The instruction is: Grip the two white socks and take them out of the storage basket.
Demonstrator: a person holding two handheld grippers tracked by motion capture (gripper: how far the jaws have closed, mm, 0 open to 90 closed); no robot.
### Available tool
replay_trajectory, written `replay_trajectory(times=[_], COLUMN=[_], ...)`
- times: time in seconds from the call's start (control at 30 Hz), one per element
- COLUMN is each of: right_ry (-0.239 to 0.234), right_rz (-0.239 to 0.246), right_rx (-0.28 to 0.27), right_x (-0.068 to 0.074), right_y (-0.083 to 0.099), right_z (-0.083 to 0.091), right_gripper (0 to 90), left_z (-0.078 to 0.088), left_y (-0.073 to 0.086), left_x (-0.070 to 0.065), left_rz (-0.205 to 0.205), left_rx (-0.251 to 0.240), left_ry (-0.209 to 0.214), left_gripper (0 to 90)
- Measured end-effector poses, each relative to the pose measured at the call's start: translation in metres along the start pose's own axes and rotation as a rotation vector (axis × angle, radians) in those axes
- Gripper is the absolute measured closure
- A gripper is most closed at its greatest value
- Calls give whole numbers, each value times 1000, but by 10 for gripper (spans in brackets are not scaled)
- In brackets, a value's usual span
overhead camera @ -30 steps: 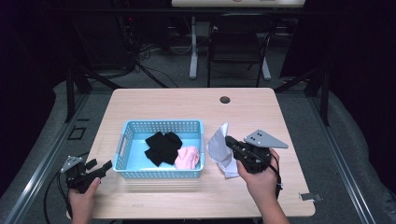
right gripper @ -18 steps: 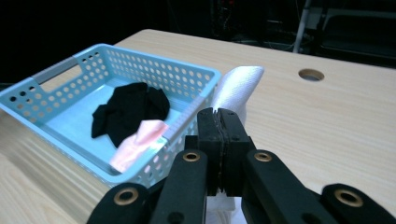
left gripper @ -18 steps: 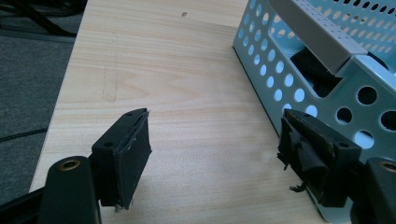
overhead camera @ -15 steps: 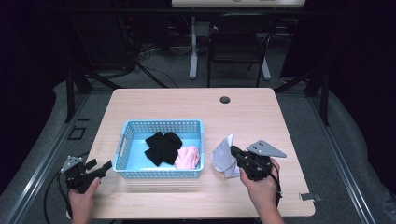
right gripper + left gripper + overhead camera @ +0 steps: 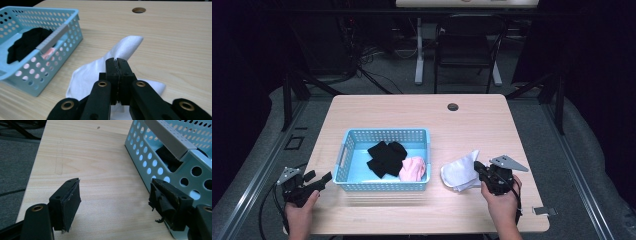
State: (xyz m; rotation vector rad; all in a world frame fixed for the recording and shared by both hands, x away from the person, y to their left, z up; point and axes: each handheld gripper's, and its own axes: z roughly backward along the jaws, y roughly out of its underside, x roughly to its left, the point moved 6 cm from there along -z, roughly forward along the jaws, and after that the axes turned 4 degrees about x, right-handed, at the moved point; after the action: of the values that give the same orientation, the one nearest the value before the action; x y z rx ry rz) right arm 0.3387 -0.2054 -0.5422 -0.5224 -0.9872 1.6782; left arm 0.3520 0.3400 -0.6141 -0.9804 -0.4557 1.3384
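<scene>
Cloth (image 5: 460,173), white, light and limp right of the basket (image 5: 385,134), is pinched at its near edge by the closed right tongs (image 5: 117,61), while the left tongs (image 5: 113,195) gape empty.

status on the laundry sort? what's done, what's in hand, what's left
Done: a black cloth and a pink cloth lie in the blue basket. In hand: the right gripper is shut on the white cloth, which lies on the table right of the basket. The left gripper is open, holding nothing. Left: probably deal with that white cloth.
</scene>
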Motion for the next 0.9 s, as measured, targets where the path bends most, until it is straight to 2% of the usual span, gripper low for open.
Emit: replay_trajectory(times=[0.3, 0.53, 0.7, 0.77, 0.9], right_ry=[34, 52, 77, 85, 98], right_rz=[-41, -70, -69, -55, -29], right_rx=[46, 82, 35, 8, -13], right_x=[-20, -30, -32, -31, -29], right_y=[15, 24, 20, 18, 18], right_z=[-7, -13, -9, -7, -8], right_gripper=[890, 872, 722, 671, 574], left_z=[0, 0, 0, 0, 0], left_y=[0, -1, 0, 0, 0], left_x=[0, 0, 0, 0, 0], left_rz=[0, 3, 4, 2, 3], left_rx=[-1, -7, -5, -6, -4], left_ry=[1, 4, 4, 4, 3], left_gripper=[249, 249, 249, 249, 249])
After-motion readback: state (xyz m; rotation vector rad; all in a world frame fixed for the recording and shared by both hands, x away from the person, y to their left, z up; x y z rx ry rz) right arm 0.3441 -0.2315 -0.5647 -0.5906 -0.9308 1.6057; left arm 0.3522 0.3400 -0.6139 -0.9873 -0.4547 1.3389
